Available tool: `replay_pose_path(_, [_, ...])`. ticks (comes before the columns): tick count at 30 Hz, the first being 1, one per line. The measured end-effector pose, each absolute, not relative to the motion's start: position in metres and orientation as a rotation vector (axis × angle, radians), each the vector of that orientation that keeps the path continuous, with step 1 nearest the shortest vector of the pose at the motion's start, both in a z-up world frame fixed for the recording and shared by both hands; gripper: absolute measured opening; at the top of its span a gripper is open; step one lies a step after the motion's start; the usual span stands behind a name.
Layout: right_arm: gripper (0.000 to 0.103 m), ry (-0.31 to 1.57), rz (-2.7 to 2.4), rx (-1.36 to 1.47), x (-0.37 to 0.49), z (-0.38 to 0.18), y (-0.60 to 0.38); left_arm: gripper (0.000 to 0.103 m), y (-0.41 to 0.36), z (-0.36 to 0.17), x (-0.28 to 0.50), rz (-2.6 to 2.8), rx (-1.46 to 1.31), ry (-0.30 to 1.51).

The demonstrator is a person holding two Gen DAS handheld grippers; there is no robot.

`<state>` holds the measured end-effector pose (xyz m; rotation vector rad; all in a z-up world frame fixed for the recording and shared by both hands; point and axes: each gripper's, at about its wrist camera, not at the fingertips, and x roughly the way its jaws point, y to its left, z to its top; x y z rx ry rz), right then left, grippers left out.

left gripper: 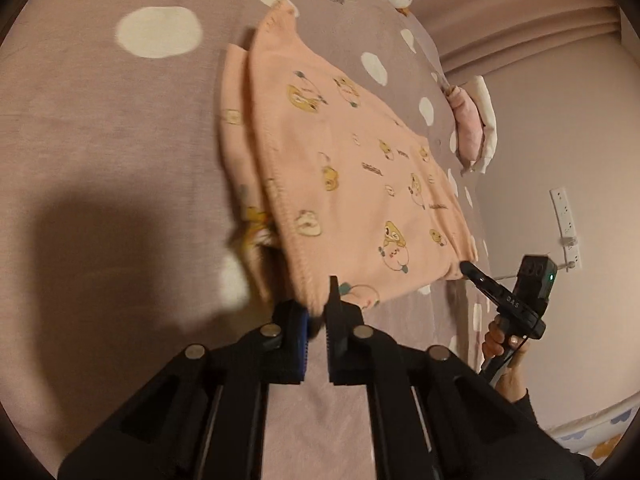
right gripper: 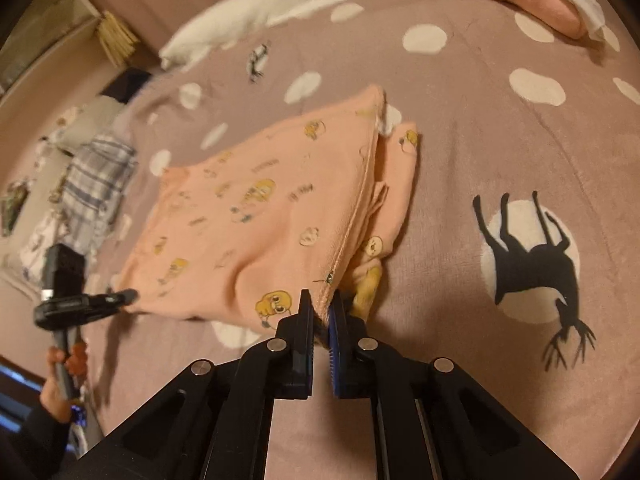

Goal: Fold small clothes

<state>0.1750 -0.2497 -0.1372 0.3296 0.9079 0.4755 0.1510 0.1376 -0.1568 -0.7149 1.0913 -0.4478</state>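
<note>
left wrist view: the left gripper (left gripper: pixel 318 312) pinches the near corner of the peach garment (left gripper: pixel 352 184), jaws narrow on the stitched hem. the garment lies spread on the mauve blanket (left gripper: pixel 100 128), a second layer showing along its left edge. at the right, the right gripper (left gripper: pixel 468 268) touches the garment's other near corner.

right wrist view: the right gripper (right gripper: pixel 322 304) is clamped narrow on the hem at the garment's (right gripper: pixel 256 216) near right corner. the left gripper (right gripper: pixel 128 295) meets the near left corner; whether it grips there is unclear. a white goose toy (right gripper: pixel 280 4) lies far behind.
</note>
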Motion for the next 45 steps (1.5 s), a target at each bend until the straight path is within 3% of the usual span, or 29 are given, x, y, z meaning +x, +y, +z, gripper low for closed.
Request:
replay_pose_path(6, [0.006, 0.913, 0.494, 0.267, 0.162, -0.128, -0.265, 0.003, 0.149, -0.139, 0.133, -0.520, -0.646, 1.066])
replay_pose_path(11, [0.006, 1.036, 0.440, 0.209, 0.172, -0.158, -0.264, 0.000, 0.150, -0.162, 0.135, -0.444, -0.597, 1.192])
replay_pose_path(16, [0.006, 1.072, 0.394, 0.218, 0.165, -0.155, -0.274, 0.001, 0.154, -0.154, 0.126, -0.422, -0.605, 1.161])
replay_pose_path(18, [0.008, 1.037, 0.345, 0.183, 0.160, -0.139, -0.278, 0.006, 0.154, -0.146, 0.126, -0.424, -0.595, 1.146])
replay_pose_path(25, [0.012, 0.890, 0.417, 0.214, 0.187, -0.107, -0.255, 0.011, 0.132, -0.113, 0.144, -0.495, -0.618, 1.022])
replay_pose_path(33, [0.012, 0.999, 0.335, 0.187, 0.258, -0.144, -0.219, 0.009, 0.088, -0.147, 0.175, -0.450, -0.465, 1.144])
replay_pose_path(35, [0.012, 0.980, 0.274, 0.180, 0.268, -0.146, -0.226, 0.005, 0.091, -0.153, 0.169, -0.437, -0.430, 1.152])
replay_pose_path(42, [0.010, 0.916, 0.166, 0.229, 0.268, -0.130, -0.247, 0.005, 0.113, -0.157, 0.150, -0.431, -0.463, 1.154])
replay_pose_path(43, [0.012, 0.906, 0.181, 0.263, 0.263, -0.127, -0.252, 0.005, 0.115, -0.157, 0.150, -0.433, -0.471, 1.154])
replay_pose_path(45, [0.026, 0.900, 0.251, 0.347, 0.243, -0.124, -0.267, 0.005, 0.115, -0.157, 0.151, -0.431, -0.481, 1.157])
